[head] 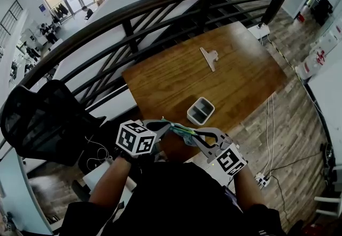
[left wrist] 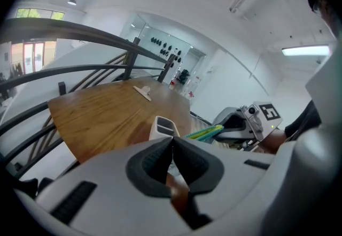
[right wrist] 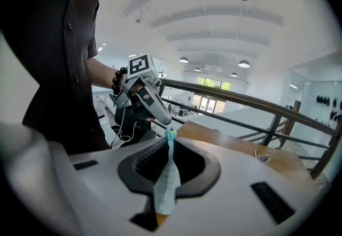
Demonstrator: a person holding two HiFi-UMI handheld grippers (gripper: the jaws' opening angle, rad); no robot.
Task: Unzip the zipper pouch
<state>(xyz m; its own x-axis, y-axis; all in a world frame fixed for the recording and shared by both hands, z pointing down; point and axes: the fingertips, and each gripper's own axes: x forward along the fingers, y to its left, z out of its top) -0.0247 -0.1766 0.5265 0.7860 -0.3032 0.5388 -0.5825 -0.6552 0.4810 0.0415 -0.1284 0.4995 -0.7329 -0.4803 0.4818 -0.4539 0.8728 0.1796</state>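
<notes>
A black mesh chair (head: 37, 122) stands at the far left, outside a dark curved railing (head: 160, 2) that runs behind the wooden bench (head: 176, 77). On the bench, a small grey open box (head: 200, 110) sits by the near edge, just beyond the claws and clear of them. A pale clip (head: 209, 58) lies well apart from it, toward the far side. On the floor to the right, cables lead to a white power strip (head: 262, 179).

The zipper pouch (head: 181, 132) hangs in the air over the bench's near edge, in front of the person's chest, pulled out between the two claws. The left claw (head: 166, 125) is pinched tight at its left end. The right claw (head: 196, 137) is clamped narrow on its right end, with the fabric standing edge-on between the pads. The pouch is pale teal with yellow-green along one side. Whether the zipper is open cannot be told.
</notes>
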